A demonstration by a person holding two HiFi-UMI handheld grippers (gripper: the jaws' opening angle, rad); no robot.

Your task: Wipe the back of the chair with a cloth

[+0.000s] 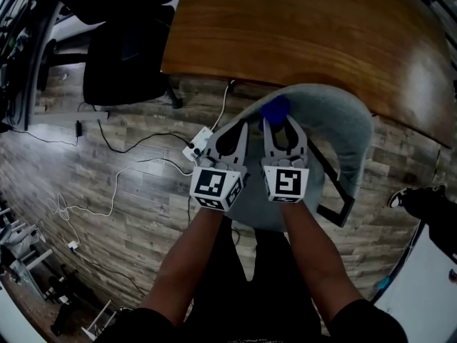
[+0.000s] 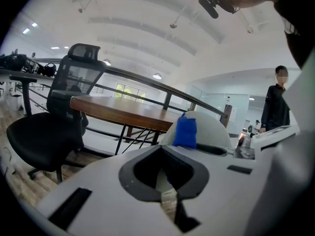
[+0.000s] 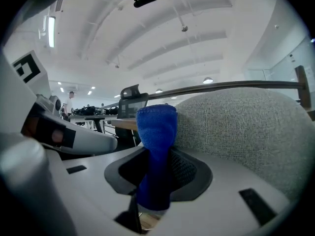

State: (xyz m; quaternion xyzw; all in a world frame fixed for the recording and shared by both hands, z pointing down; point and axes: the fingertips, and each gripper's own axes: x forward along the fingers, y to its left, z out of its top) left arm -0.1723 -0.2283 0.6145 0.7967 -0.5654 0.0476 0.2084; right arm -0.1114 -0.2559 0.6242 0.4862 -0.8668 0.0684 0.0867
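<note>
The grey upholstered chair (image 1: 325, 123) stands just below me, its rounded back (image 3: 241, 127) close to the right gripper. My right gripper (image 1: 278, 122) is shut on a blue cloth (image 1: 275, 109), which sticks up out of the jaws (image 3: 156, 132) beside the top of the chair back. Whether the cloth touches the fabric I cannot tell. My left gripper (image 1: 241, 127) hangs just left of it, shut with nothing in it. From the left gripper view (image 2: 165, 154) the blue cloth (image 2: 186, 132) shows in front of the chair back (image 2: 211, 129).
A curved wooden table (image 1: 285, 27) lies beyond the chair. A black office chair (image 1: 121, 56) stands at the left. A white power strip (image 1: 198, 143) and cables lie on the wood floor. A person (image 2: 275, 102) stands far off at the right.
</note>
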